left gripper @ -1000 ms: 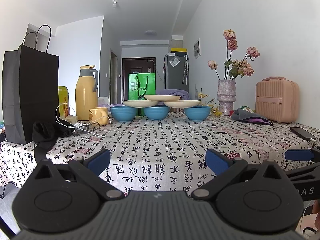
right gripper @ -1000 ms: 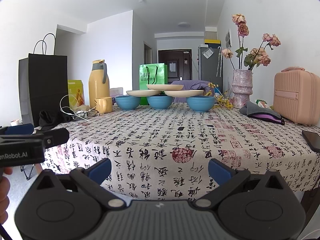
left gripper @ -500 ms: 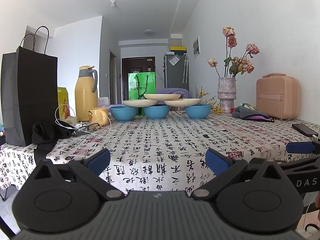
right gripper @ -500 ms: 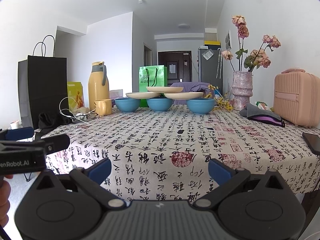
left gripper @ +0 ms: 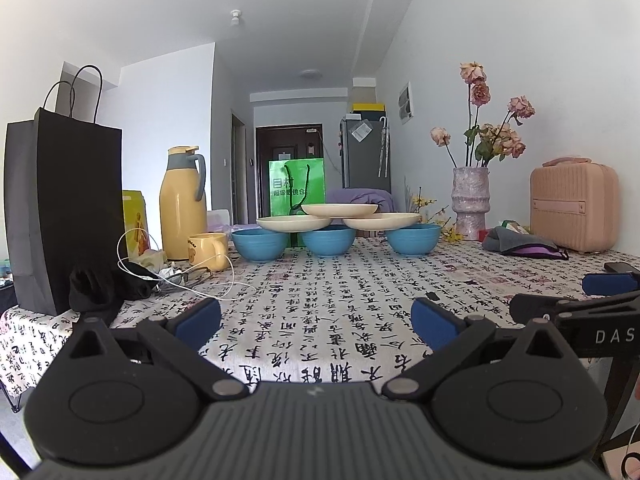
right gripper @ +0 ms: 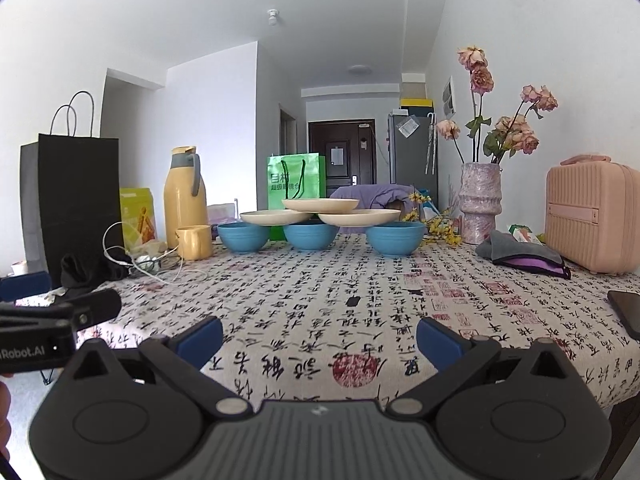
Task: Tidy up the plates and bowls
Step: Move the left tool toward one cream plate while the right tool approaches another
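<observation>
Nearest, the left gripper (left gripper: 316,320) and the right gripper (right gripper: 319,334) hover side by side over the near edge of the tabletop, each with its blue-padded fingers spread wide and nothing between them. The tablecloth (right gripper: 360,300) under them is white fabric printed with black calligraphy and red seals, draping over the near edge. A dark phone (right gripper: 626,312) lies flat by the right edge. Toward the far left corner stand a matte black paper bag (left gripper: 64,208), a tangle of white cable (left gripper: 168,276), a yellow mug (left gripper: 208,250) and a tall yellow flask (left gripper: 182,204). Along the far edge three round blue bowls (left gripper: 328,240) sit in a row, apart from each other; two cream plates (left gripper: 294,224) bridge their rims and a third rests on top. Near the far right corner are a ribbed vase of dried roses (right gripper: 480,200), a grey pouch (right gripper: 520,254) and a ridged pink case (right gripper: 592,212). Behind, a green bag (right gripper: 296,184) and a white hallway ending at a dark door (right gripper: 340,152).
</observation>
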